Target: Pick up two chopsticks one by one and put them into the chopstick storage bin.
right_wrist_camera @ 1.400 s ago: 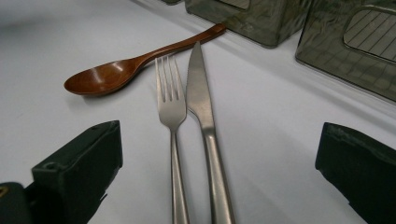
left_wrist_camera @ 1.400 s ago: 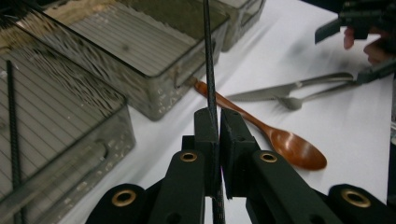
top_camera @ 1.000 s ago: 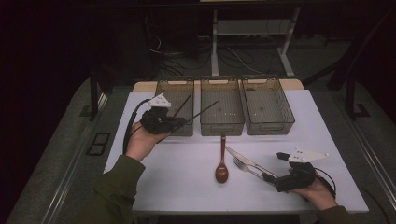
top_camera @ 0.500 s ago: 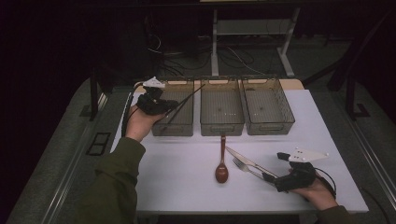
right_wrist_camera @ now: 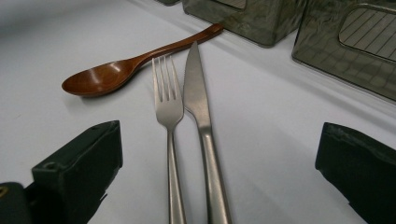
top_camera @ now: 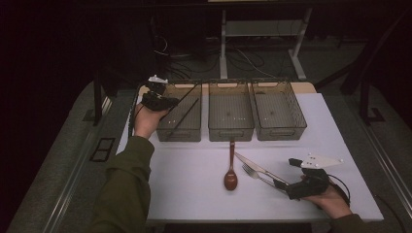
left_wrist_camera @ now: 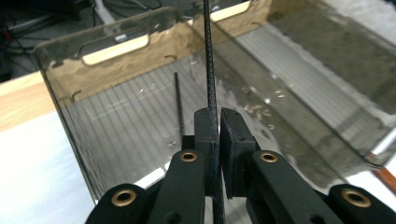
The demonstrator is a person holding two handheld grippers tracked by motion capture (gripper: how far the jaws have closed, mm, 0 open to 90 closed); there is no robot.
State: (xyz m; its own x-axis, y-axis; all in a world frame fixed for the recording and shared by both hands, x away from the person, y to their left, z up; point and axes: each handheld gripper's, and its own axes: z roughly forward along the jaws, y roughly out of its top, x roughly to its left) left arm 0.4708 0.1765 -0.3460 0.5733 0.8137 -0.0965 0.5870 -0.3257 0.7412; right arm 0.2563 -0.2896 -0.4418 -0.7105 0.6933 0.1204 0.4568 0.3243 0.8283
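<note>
high view: left tool (top_camera: 171,101) clamps a black chopstick (top_camera: 186,94) over the left bin (top_camera: 179,131), and the right tool (top_camera: 284,185) rests on the tabletop (top_camera: 189,194). left gripper view: pads pinch the chopstick above a second chopstick (left_wrist_camera: 180,107) in the bin. right gripper view: jaws spread wide around the fork (right_wrist_camera: 167,105) and knife (right_wrist_camera: 198,100), spoon (right_wrist_camera: 112,74) beside.

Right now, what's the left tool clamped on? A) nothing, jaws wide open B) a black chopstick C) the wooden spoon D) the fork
B: in the left gripper view the left tool is shut on a thin black chopstick over the leftmost bin, where a second chopstick already lies; the wooden spoon and fork lie on the table.
</note>
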